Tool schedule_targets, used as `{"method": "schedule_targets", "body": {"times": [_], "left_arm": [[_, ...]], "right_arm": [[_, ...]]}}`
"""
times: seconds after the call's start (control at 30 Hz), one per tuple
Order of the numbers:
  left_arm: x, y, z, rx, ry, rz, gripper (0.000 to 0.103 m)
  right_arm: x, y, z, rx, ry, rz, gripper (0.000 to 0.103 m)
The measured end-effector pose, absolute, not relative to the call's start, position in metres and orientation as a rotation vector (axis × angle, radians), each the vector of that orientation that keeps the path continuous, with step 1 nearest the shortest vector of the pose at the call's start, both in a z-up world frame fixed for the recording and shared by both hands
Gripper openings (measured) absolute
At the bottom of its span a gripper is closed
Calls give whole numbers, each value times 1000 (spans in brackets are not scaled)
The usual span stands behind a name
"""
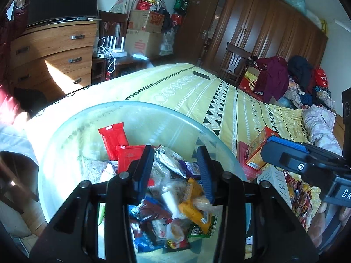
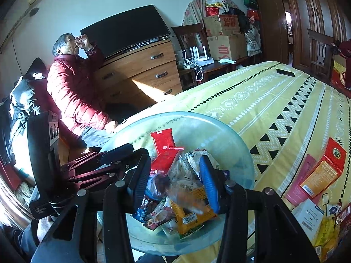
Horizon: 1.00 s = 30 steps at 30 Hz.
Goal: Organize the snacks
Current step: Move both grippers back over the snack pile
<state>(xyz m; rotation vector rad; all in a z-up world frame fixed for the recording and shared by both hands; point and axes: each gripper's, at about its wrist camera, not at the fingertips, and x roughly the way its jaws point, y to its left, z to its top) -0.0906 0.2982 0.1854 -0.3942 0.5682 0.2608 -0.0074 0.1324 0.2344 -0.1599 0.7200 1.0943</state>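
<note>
Both grippers, left [image 1: 175, 171] and right [image 2: 175, 182], hover unclenched, gripping nothing, over the lower-centre snack pile [image 2: 175, 197]; packets look light, crinkly, slippery — pinch a sealed edge.

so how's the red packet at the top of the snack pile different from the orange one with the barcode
The red packet lies at the pile's far edge, flat on the glass plate; the orange packet sits at the near edge, on top of other snacks. The red one looks plain, its end crimped and pale; the orange one shows a white barcode label. Both are sealed snack wrappers lying on the same plate.
</note>
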Motion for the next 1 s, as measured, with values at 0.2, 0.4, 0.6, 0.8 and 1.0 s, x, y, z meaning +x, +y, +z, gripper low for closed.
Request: {"method": "schedule_targets", "body": {"times": [0.2,0.4,0.6,0.8,1.0], "left_arm": [[-88,302,184,-401,582,266,60],[-85,295,181,-389,602,257,93],[-89,257,194,-346,575,136,93],[-77,153,210,-236,556,-147,95],[-62,38,187,-163,671,-453,95]], "right_arm": [[-3,132,231,-151,724,1082,63],[-5,127,228,-146,734,1067,68],[-44,62,228,-115,611,985,68],[-71,-96,168,-71,660,694,68],[-38,-281,78,241,948,325,68]]}}
